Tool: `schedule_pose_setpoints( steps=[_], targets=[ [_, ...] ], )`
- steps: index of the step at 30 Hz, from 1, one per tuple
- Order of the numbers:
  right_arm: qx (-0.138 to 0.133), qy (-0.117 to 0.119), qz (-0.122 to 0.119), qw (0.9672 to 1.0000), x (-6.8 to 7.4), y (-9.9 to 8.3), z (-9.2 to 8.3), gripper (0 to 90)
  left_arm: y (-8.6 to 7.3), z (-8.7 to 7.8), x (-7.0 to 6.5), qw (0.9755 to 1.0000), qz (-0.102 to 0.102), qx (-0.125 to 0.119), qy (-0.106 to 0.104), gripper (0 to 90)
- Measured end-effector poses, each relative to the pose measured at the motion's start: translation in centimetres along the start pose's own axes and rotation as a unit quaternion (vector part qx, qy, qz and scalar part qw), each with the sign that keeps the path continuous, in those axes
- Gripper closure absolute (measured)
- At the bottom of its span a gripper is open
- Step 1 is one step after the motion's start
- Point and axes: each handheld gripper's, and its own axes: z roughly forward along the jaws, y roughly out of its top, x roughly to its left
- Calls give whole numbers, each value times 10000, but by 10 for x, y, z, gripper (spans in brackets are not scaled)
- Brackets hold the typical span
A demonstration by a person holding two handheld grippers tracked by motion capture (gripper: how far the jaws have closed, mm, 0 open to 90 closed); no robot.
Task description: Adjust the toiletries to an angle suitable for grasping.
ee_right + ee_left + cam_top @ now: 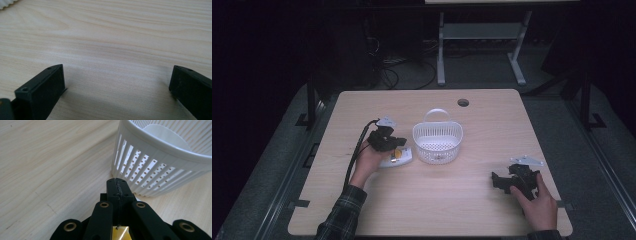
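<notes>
A white slotted basket [437,142] with a handle stands at the middle of the table. My left gripper [398,142] is just left of it, held low, jaws pressed together. In the left gripper view its shut tips [117,185] point at the basket wall [140,170], a short gap away. A small white packet with a yellow patch [396,156] lies under that gripper, and the yellow patch [120,232] shows through the gap below the jaws. I cannot tell whether the jaws pinch its edge. My right gripper [498,181] rests open at the front right, with bare wood between its fingers [42,92].
The wooden table [452,210] has a round cable hole [463,102] near its far edge. Behind it stand a desk frame [441,50] and dark floor with cables. A sleeve in a check pattern [339,217] comes in at the front left.
</notes>
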Motion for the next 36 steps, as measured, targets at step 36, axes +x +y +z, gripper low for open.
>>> schedule_pose_setpoints(
  steps=[36],
  targets=[
    [0,0,-1,10000,0,0,0,0,-9,11,-20,9991,54,403,-147,898]
  ],
)
